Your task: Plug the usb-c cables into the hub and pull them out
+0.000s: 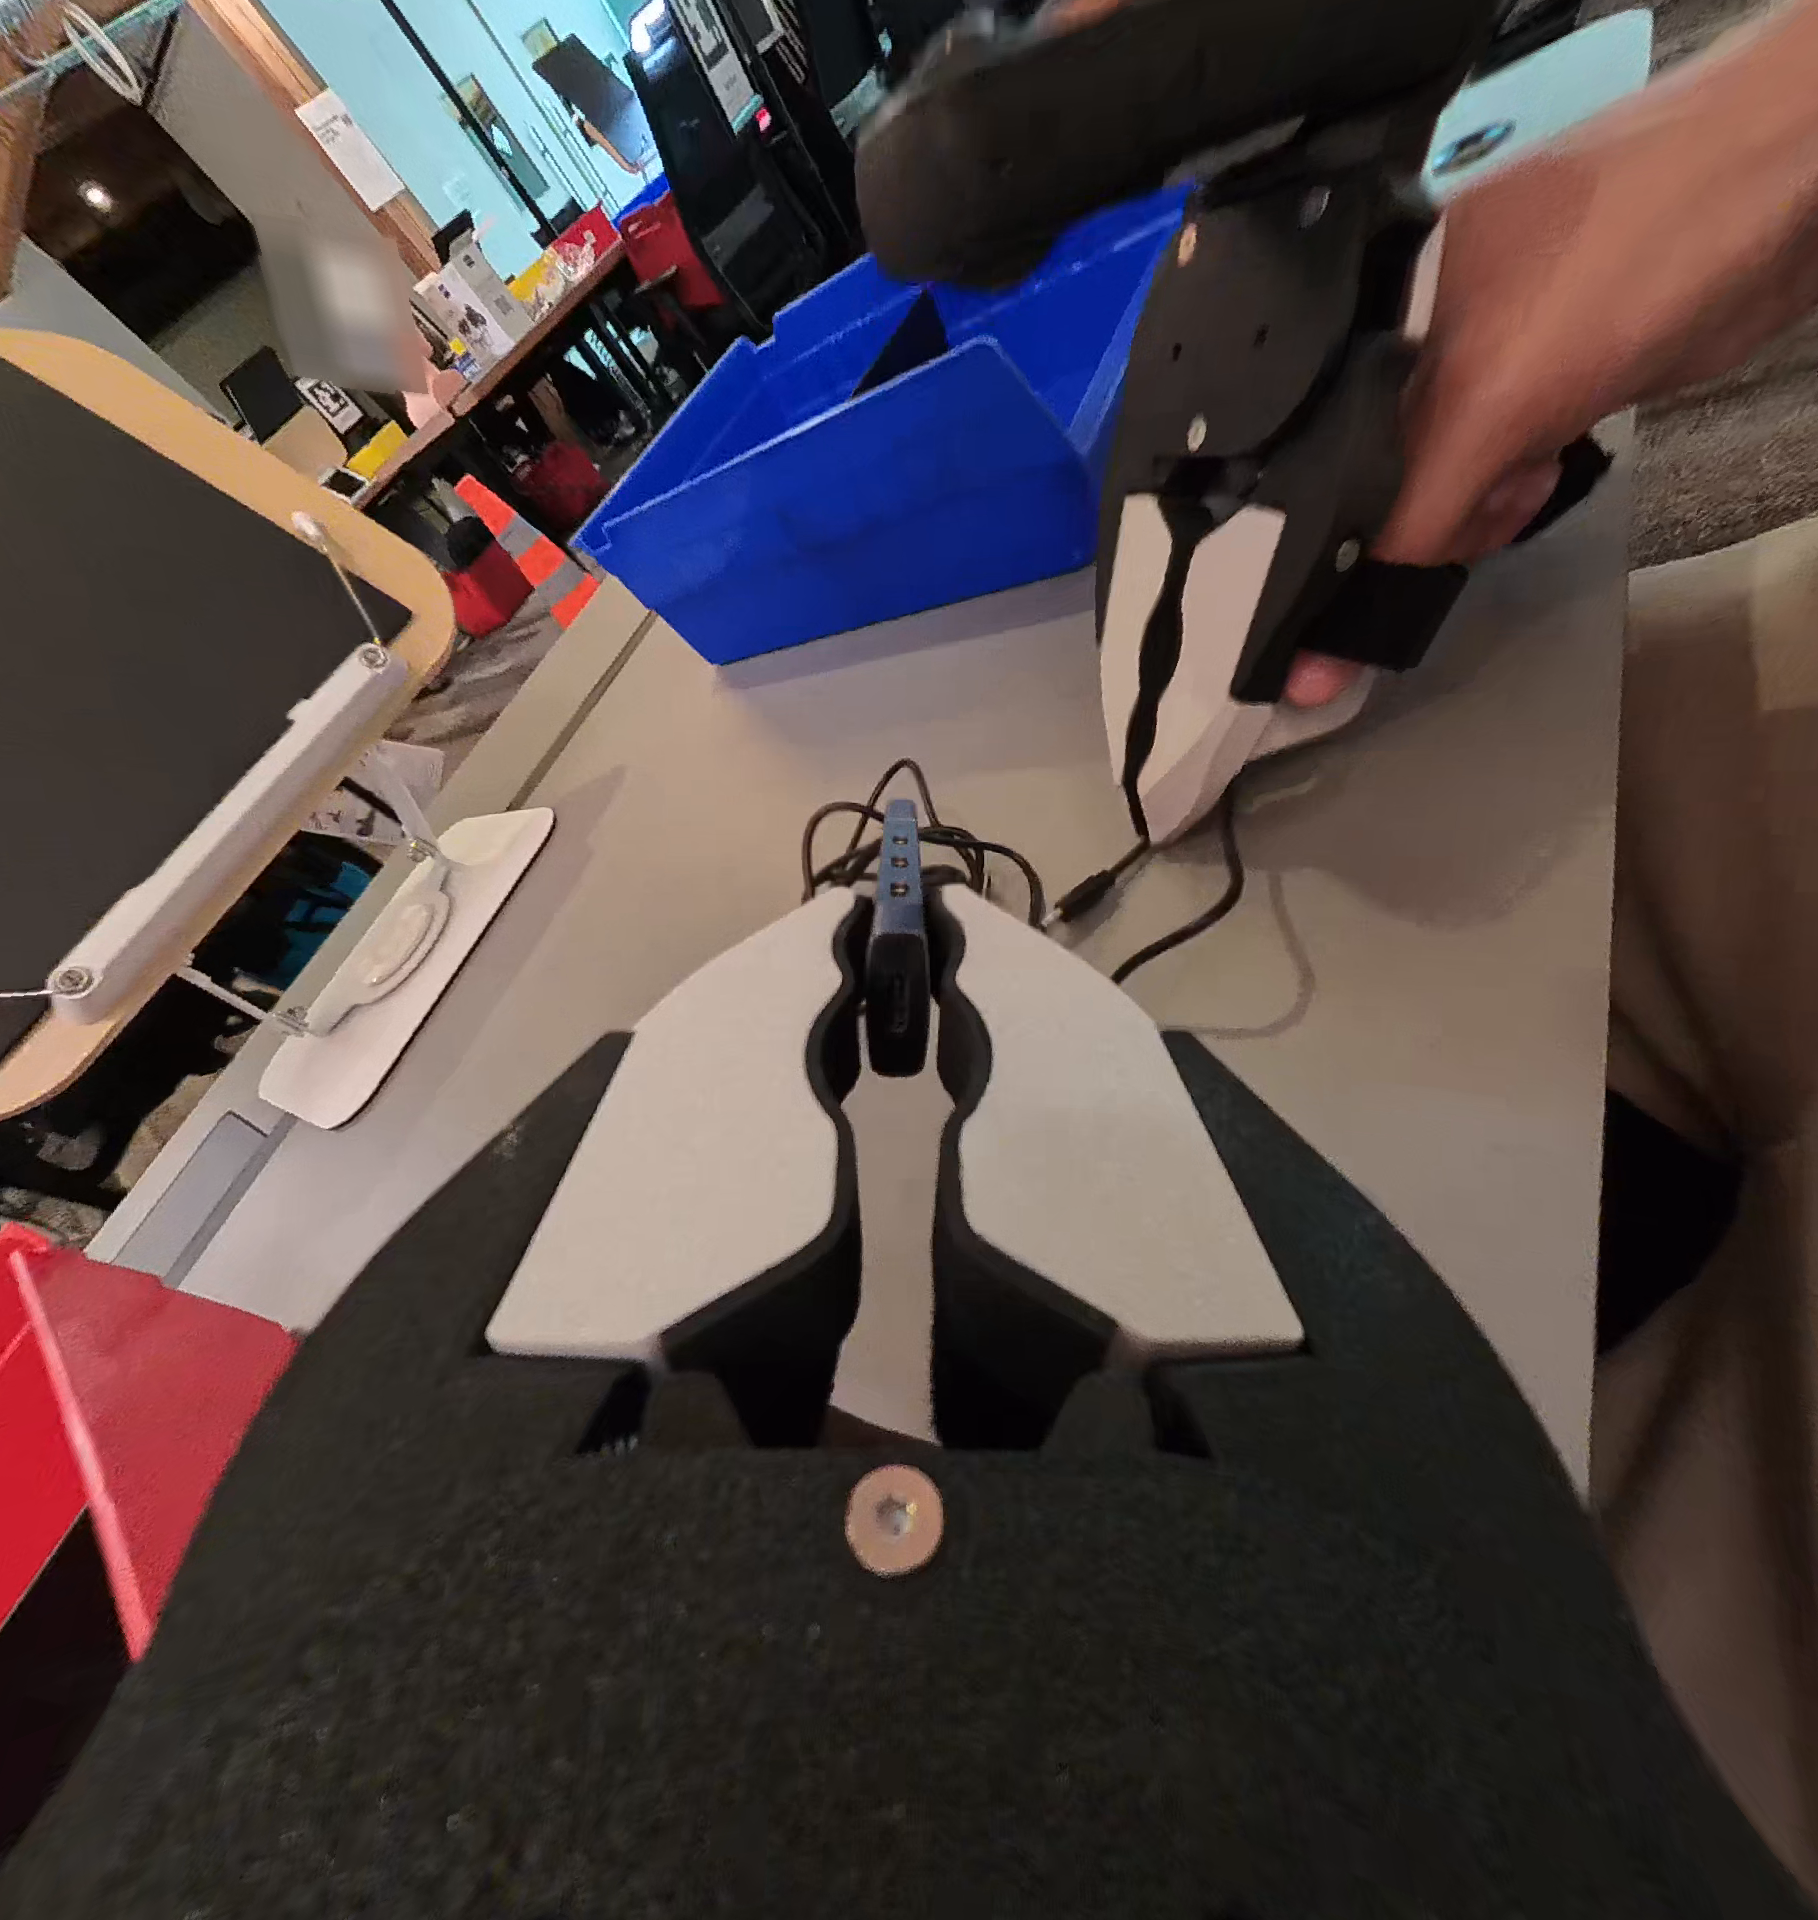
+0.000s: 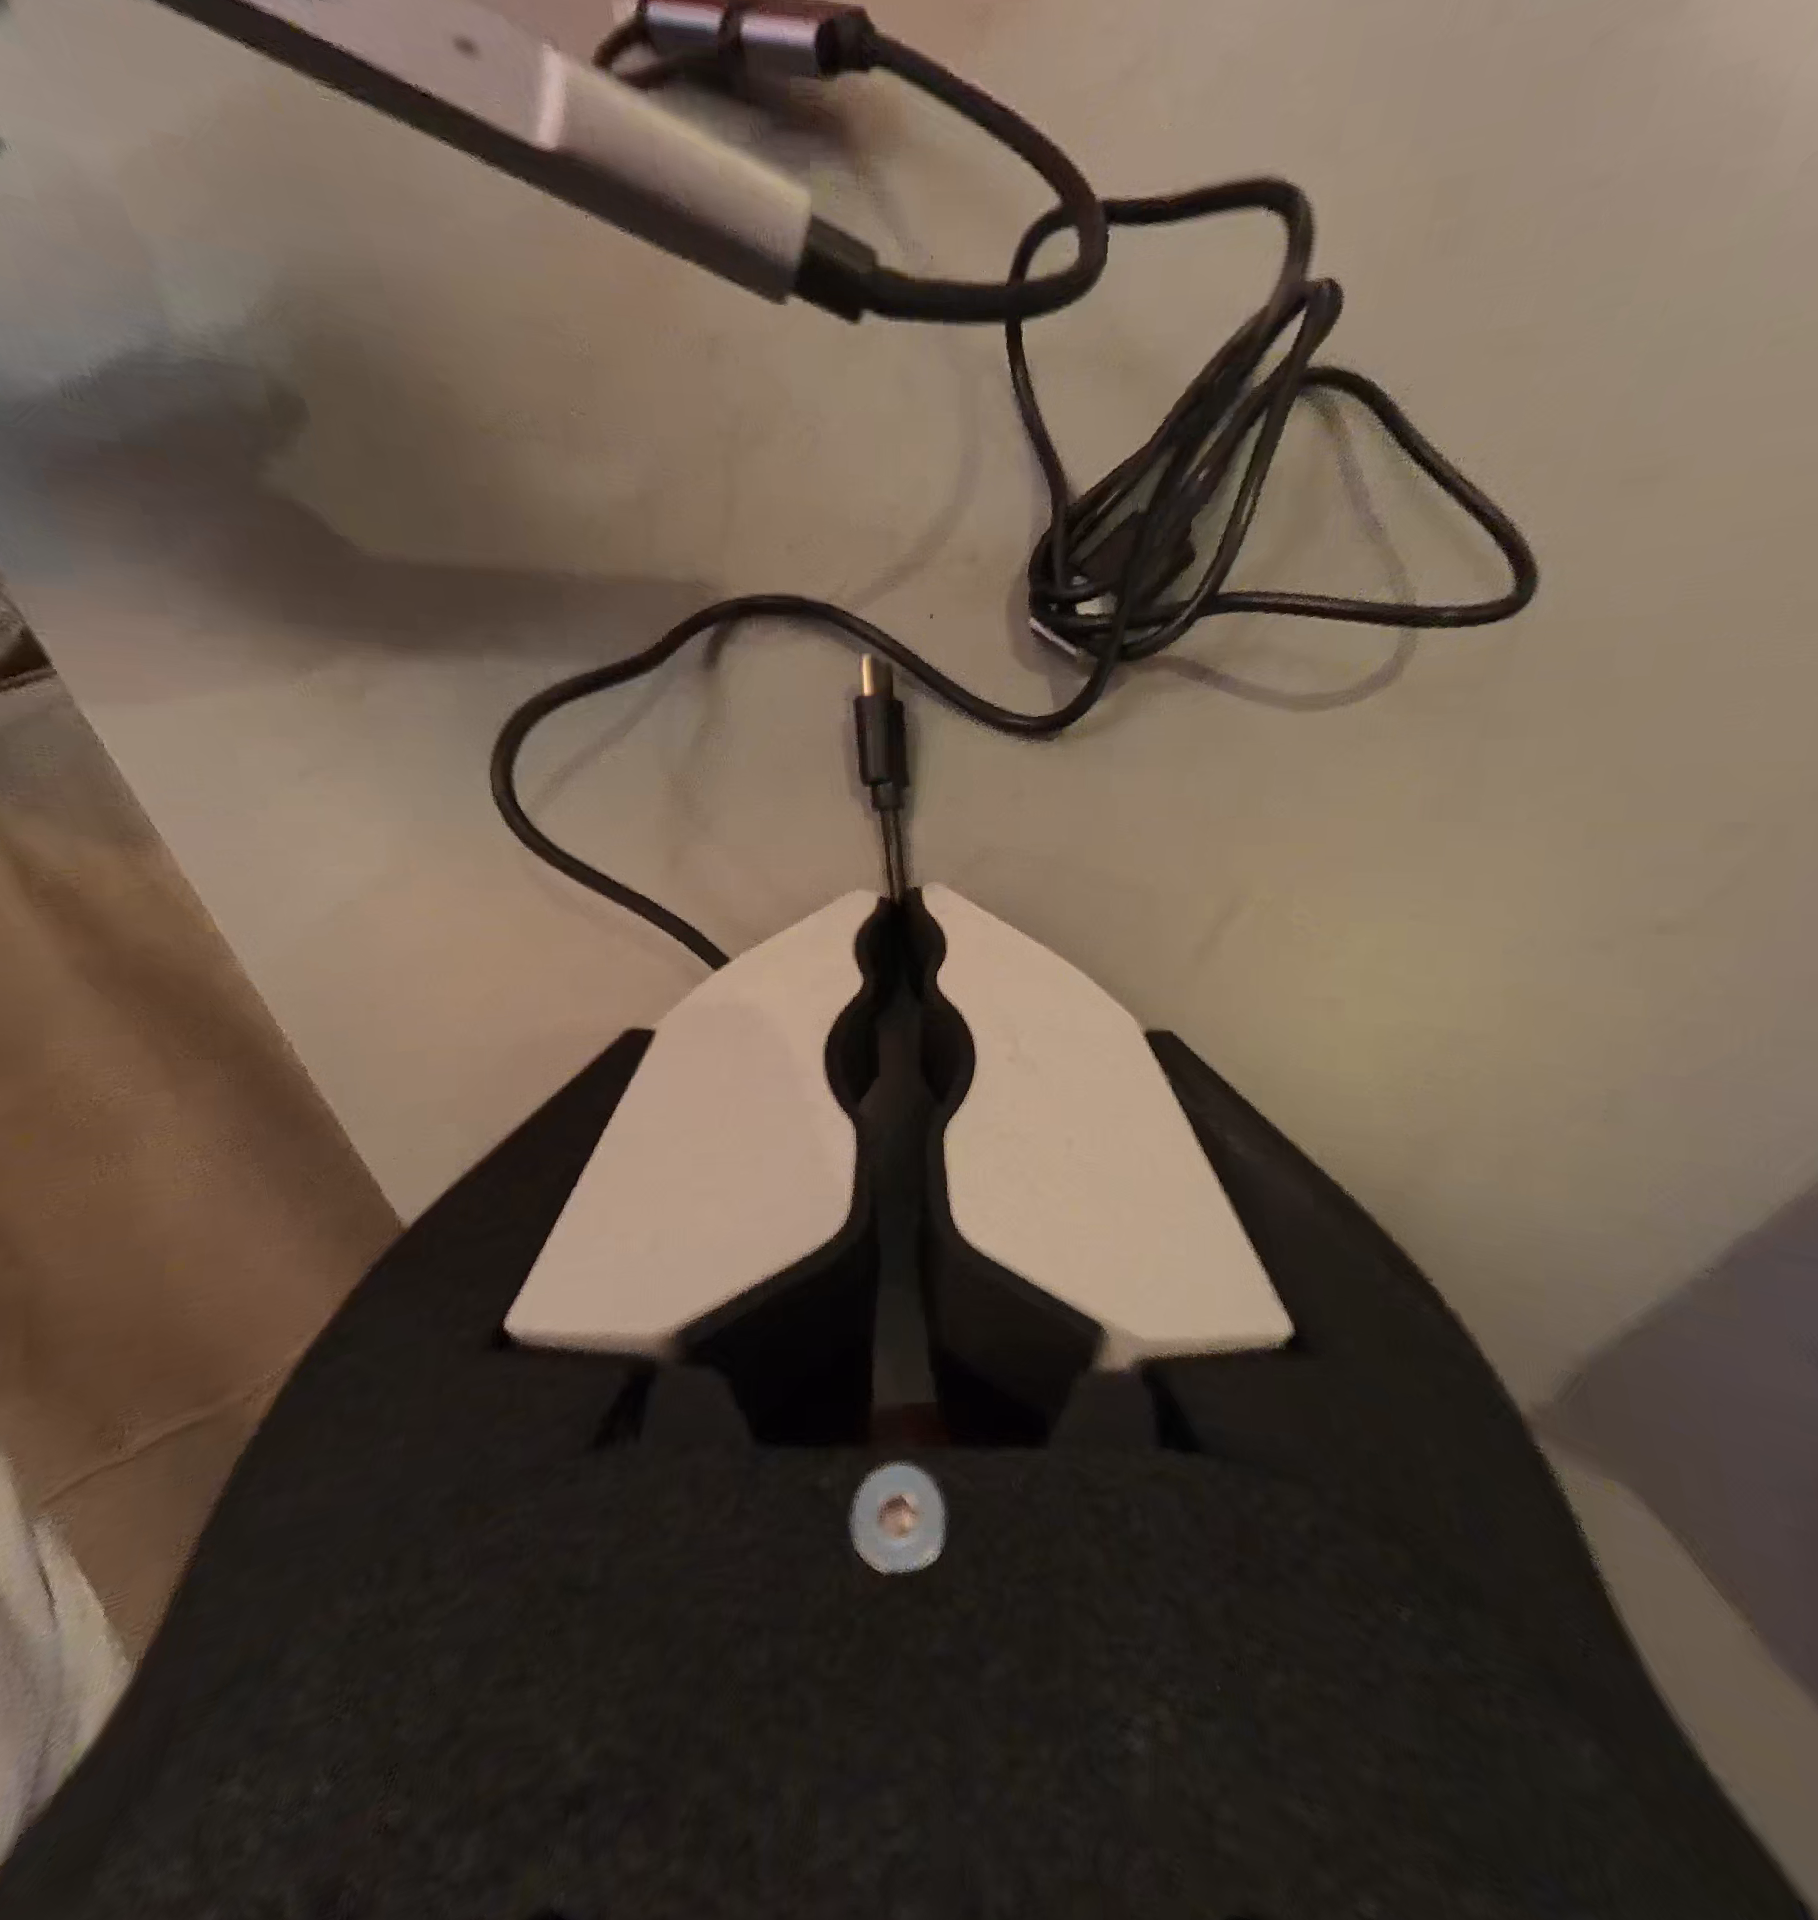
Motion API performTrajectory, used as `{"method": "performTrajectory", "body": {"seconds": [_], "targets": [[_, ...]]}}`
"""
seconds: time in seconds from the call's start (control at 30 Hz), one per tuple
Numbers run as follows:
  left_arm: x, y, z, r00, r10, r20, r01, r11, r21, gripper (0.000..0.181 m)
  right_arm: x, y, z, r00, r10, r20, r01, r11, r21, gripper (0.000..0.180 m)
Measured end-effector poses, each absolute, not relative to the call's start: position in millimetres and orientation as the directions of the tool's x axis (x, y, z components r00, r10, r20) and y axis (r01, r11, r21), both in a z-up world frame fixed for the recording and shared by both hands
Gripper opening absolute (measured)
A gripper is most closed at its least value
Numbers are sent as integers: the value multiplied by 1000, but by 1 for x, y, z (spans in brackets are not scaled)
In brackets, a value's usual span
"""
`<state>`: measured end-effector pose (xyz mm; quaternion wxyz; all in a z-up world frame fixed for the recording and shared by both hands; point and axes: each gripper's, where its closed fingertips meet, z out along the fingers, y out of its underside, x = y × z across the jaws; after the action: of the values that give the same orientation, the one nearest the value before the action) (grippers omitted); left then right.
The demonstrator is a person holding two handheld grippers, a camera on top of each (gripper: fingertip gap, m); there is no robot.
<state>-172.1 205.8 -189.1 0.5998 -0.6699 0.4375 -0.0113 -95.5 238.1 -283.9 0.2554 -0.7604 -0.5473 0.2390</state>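
left wrist view: my left tongs (image 1: 892, 940) clamp the hub (image 1: 900, 914) above the worktop (image 1: 1404, 935), ports facing away. right wrist view: my right tongs (image 2: 900, 904) pinch the usb-c cable (image 2: 881, 727) behind its free plug; that slack may let it tilt and miss the port

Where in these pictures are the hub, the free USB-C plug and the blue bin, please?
hub (image 1: 900, 894): left wrist view, on its port edge, between the left fingers.
USB-C plug (image 2: 877, 740): right wrist view, on its black housing.
blue bin (image 1: 832, 520): left wrist view, on its front wall.
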Motion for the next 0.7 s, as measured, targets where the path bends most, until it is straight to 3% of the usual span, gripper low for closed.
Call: {"method": "performTrajectory", "body": {"seconds": [0.13,0.33,0.7], "targets": [[-174,213,-210,575,-567,-590,-695,42,-717,8,-92,236,-254,238,971,8,696,-165,-698,0],[-157,218,-221,518,-522,-677,-787,19,-617,9,-90,224,-224,174,963,206,764,0,-645,0],[-140,210,-227,375,-489,-788,-876,92,-474,9,-92,215,-218,137,963,233,780,40,-625,0]]}}
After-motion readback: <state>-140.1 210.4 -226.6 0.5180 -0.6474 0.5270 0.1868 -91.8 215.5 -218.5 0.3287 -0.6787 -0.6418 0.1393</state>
